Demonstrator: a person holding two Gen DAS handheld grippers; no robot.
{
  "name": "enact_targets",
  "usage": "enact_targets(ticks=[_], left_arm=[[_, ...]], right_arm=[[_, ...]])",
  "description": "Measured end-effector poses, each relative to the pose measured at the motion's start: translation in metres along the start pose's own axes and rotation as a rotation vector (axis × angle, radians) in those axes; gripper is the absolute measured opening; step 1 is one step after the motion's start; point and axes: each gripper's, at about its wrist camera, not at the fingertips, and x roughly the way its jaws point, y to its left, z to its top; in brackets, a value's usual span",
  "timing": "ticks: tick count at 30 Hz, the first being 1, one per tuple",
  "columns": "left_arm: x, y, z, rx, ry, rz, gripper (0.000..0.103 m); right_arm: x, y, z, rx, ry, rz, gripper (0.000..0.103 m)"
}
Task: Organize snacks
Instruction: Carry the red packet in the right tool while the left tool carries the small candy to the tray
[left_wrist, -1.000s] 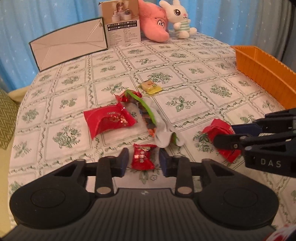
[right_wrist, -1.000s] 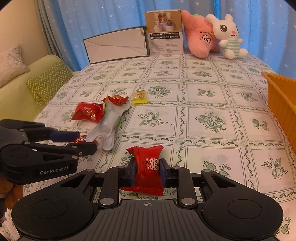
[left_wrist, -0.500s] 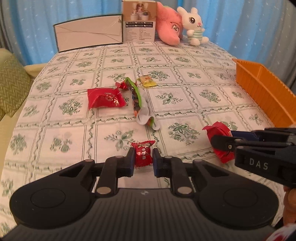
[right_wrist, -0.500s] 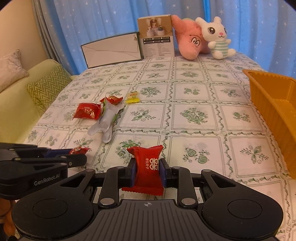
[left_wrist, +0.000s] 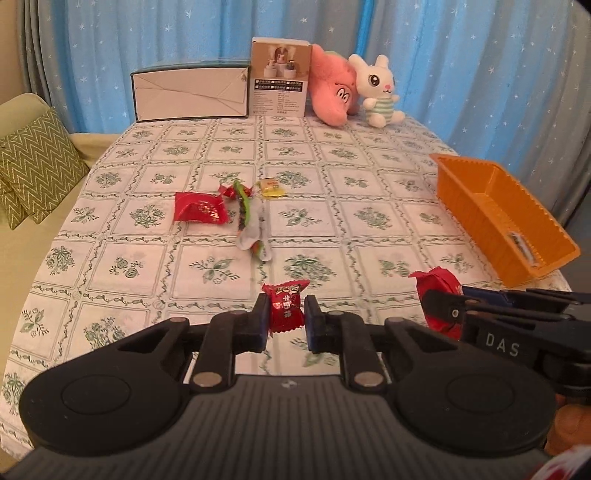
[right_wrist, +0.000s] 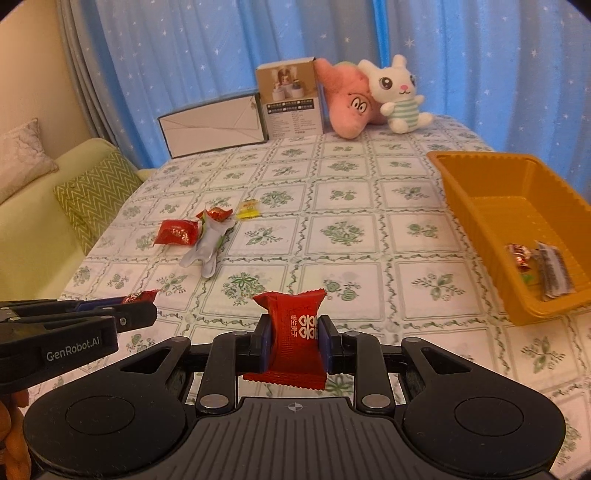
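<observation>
My left gripper (left_wrist: 286, 317) is shut on a small red candy (left_wrist: 285, 308) and holds it above the table. My right gripper (right_wrist: 294, 339) is shut on a larger red snack packet (right_wrist: 295, 341), also lifted. Each gripper shows in the other's view, the right one (left_wrist: 439, 308) and the left one (right_wrist: 142, 308). The orange basket (right_wrist: 476, 210) stands at the right and holds a few wrapped snacks (right_wrist: 539, 266). On the cloth remain a red packet (left_wrist: 199, 213), a white and green wrapper (left_wrist: 251, 225), a small red candy (left_wrist: 229, 191) and a yellow candy (left_wrist: 271, 187).
A white box (left_wrist: 190, 96), a printed carton (left_wrist: 279, 86), a pink plush (left_wrist: 332, 92) and a white bunny plush (left_wrist: 378, 92) stand along the far edge. A sofa with a green zigzag pillow (left_wrist: 29, 170) lies left of the table.
My left gripper closed on the small red candy and lifted it. Both grippers rose and pulled back, and the basket came further into view.
</observation>
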Motion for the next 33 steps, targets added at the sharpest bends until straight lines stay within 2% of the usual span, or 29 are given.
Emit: enact_targets(ticks=[14,33], left_arm=[[-0.033,-0.054,-0.006,0.055,-0.026,-0.06,0.017],[-0.047,-0.096,-0.005,0.089,-0.035,-0.125,0.017]], right_arm=[[-0.058,-0.028,-0.004,0.029,-0.038,-0.06,0.026],[-0.09,-0.057,-0.011,0.065,-0.058,-0.107,0.026]])
